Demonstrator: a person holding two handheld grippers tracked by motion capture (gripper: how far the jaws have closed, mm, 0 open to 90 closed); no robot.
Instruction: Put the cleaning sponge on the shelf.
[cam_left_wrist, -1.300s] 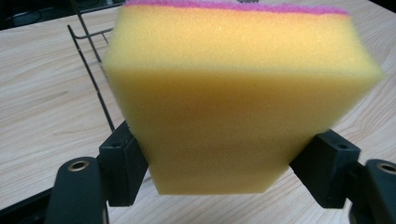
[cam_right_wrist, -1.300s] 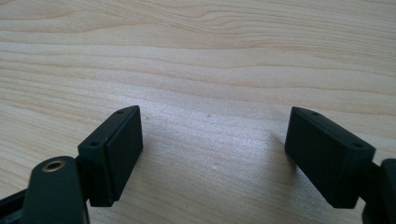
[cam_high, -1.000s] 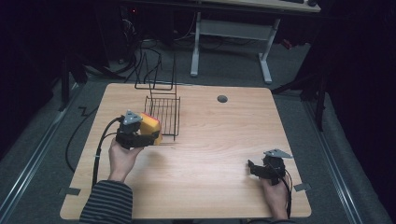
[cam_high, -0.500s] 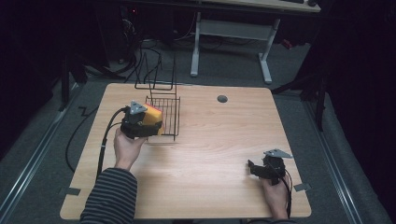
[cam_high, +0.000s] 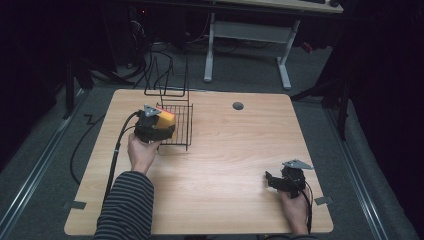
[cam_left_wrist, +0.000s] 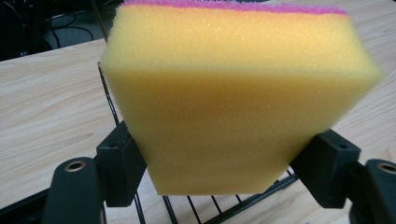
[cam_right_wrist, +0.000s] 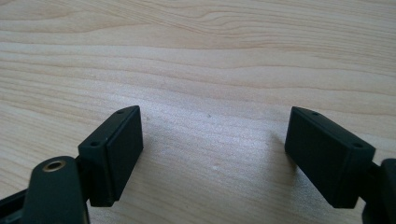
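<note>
A yellow sponge (cam_left_wrist: 233, 98) with a pink scouring layer on top is squeezed between the two black pads of my left gripper (cam_left_wrist: 219, 158). In the high view that left gripper (cam_high: 159, 122) holds the sponge (cam_high: 166, 119) over the left edge of a black wire rack (cam_high: 177, 125). The rack's wires (cam_left_wrist: 187, 205) pass under the sponge in the left gripper view. My right gripper (cam_right_wrist: 212, 154) rests low over bare wood with its jaws wide apart and nothing between them. In the high view the right gripper (cam_high: 274, 181) sits near the table's front right corner.
The wooden table (cam_high: 225, 150) has a round cable hole (cam_high: 238, 106) near its far edge. A tall upright wire section (cam_high: 167, 80) of the rack stands at the back. A black cable (cam_high: 117, 150) trails from the left gripper off the table's left side.
My left hand has carried the sponge away from me and to the right, from beside the rack to over its left edge. The right hand has stayed in place.
</note>
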